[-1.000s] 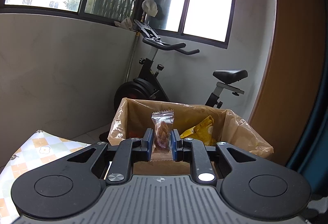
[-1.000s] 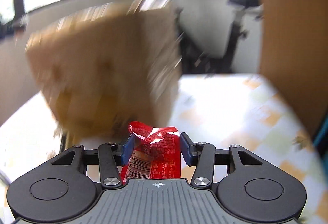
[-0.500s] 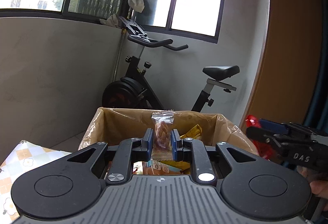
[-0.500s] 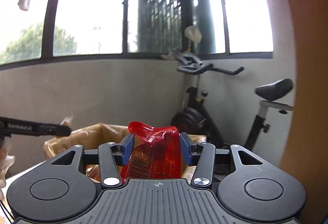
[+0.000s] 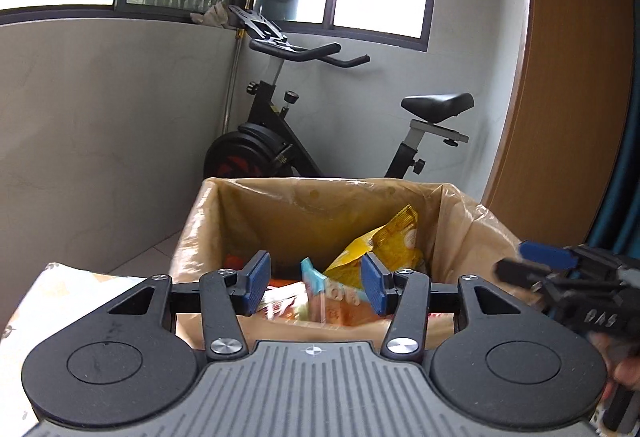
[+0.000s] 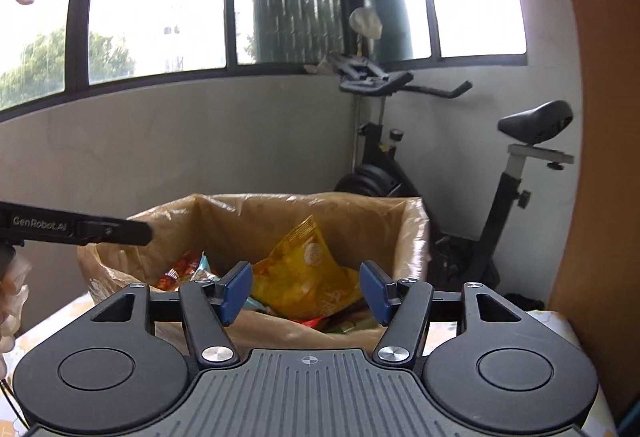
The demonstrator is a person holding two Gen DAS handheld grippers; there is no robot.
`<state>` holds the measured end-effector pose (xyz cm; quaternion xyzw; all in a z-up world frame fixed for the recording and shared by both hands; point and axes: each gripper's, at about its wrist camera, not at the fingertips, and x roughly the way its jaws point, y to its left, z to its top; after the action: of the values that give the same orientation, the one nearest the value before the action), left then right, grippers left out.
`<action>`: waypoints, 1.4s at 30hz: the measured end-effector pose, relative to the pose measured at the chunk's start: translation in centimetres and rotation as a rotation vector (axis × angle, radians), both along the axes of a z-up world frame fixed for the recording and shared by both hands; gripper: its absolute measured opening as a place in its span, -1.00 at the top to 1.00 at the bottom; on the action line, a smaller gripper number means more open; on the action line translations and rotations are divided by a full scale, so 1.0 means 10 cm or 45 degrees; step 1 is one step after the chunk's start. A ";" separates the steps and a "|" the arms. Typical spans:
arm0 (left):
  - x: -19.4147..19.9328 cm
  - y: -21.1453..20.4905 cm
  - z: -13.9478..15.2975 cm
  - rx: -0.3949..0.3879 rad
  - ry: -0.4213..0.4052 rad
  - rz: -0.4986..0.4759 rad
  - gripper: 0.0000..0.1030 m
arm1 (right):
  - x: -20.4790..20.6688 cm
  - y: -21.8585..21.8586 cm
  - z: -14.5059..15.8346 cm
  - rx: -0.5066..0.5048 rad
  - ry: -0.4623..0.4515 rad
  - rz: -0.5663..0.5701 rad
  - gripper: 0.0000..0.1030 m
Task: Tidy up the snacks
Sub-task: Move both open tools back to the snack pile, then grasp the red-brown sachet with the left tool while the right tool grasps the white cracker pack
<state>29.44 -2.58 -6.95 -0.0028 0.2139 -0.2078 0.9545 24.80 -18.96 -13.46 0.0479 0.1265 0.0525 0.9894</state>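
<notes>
Snacks are in the box (image 5: 256, 215) — a cardboard box lined with a tan plastic bag, standing at the far edge of a table with a checked cloth (image 6: 558, 321). Visible inside: a yellow packet (image 6: 308, 273) leaning up against the middle, an orange-red packet (image 6: 178, 271) to its left, and a light blue and orange wrapper (image 5: 324, 301) near the front wall; more lies under them but it is too jumbled to sort out. Left gripper (image 5: 316, 281) hangs over the near rim of the box, jaws spread wide, nothing between the blue pads. Right gripper (image 6: 306, 291) is in the same state — jaws apart, empty, pointed at the box opening; each one shows at the edge of the other's view, so both sit close together over the box. My read: this drop is done for both hands, nothing in transit. What's left I can't judge fully, since neither camera shows the rest of the table. If more packets are out there, next step is back to the table for another pick; if not, the task looks close to finished.
</notes>
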 end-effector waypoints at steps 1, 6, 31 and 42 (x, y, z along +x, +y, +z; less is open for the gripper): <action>-0.04 0.06 0.00 0.007 0.001 0.007 -0.01 | -0.09 -0.05 0.00 0.013 -0.018 -0.017 -0.09; -0.21 0.40 -0.01 0.005 0.006 0.045 0.00 | -0.41 -0.30 -0.08 0.058 -0.048 -0.109 -0.09; -0.49 0.83 -1.07 -0.012 0.356 0.232 0.02 | 0.24 0.95 -1.43 -0.010 0.567 0.441 -0.07; -0.59 0.80 -1.31 0.038 0.420 0.220 0.02 | 0.48 1.16 -1.65 -0.021 0.664 0.494 0.18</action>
<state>23.53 5.46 -20.02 -0.0410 0.3695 -0.1185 0.9207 29.63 -7.34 -29.92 0.0268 0.3829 0.2251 0.8956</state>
